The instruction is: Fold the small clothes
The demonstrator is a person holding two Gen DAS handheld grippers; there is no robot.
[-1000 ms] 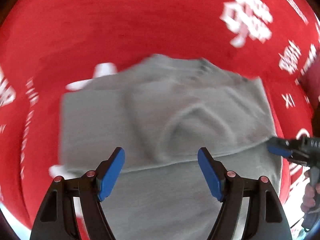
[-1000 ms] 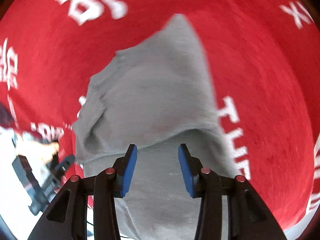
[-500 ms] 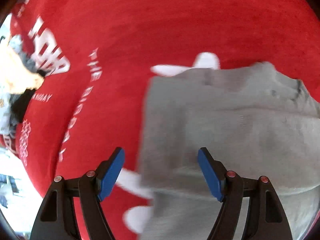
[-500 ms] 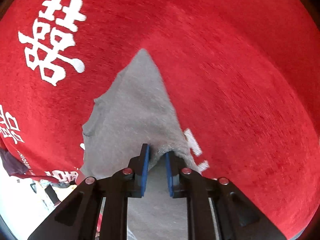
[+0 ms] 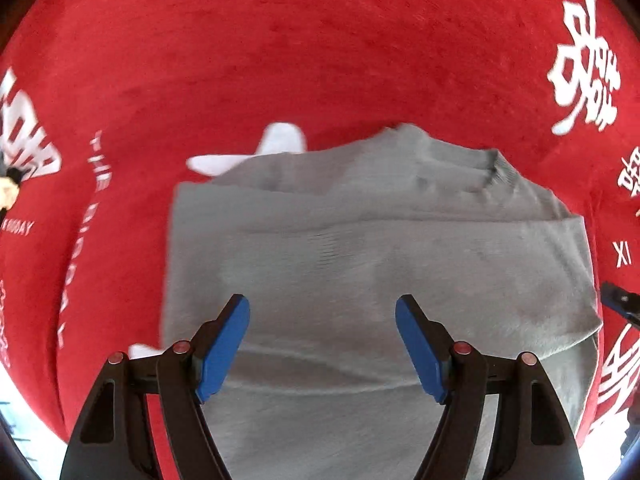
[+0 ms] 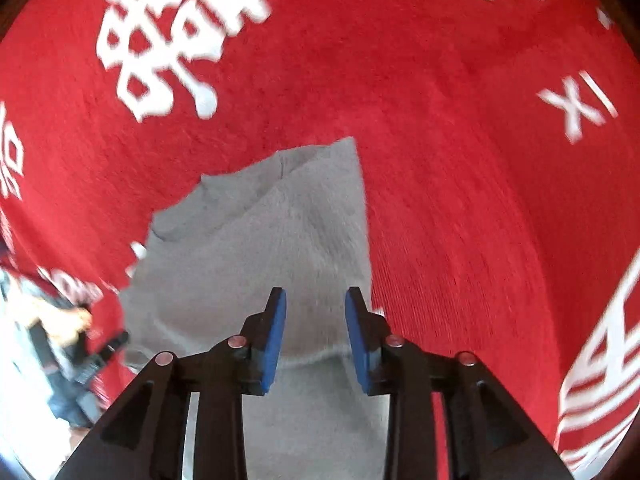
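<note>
One grey garment (image 5: pixel 380 264) lies folded on the red cloth (image 5: pixel 320 60) with white lettering, ribbed neckline at the far edge. Two grippers in play. The left gripper (image 5: pixel 323 344) hangs over the near part of the garment, blue pads spread wide, nothing between them. The right gripper (image 6: pixel 316 336) sits over the garment's right edge (image 6: pixel 280 248), pads partly apart, gripping nothing. The other gripper (image 6: pixel 100 352) shows blurry at the left of the right wrist view.

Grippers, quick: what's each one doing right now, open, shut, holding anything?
Left hand-held gripper: open wide over the grey garment, holding nothing.
Right hand-held gripper: open, holding nothing.
</note>
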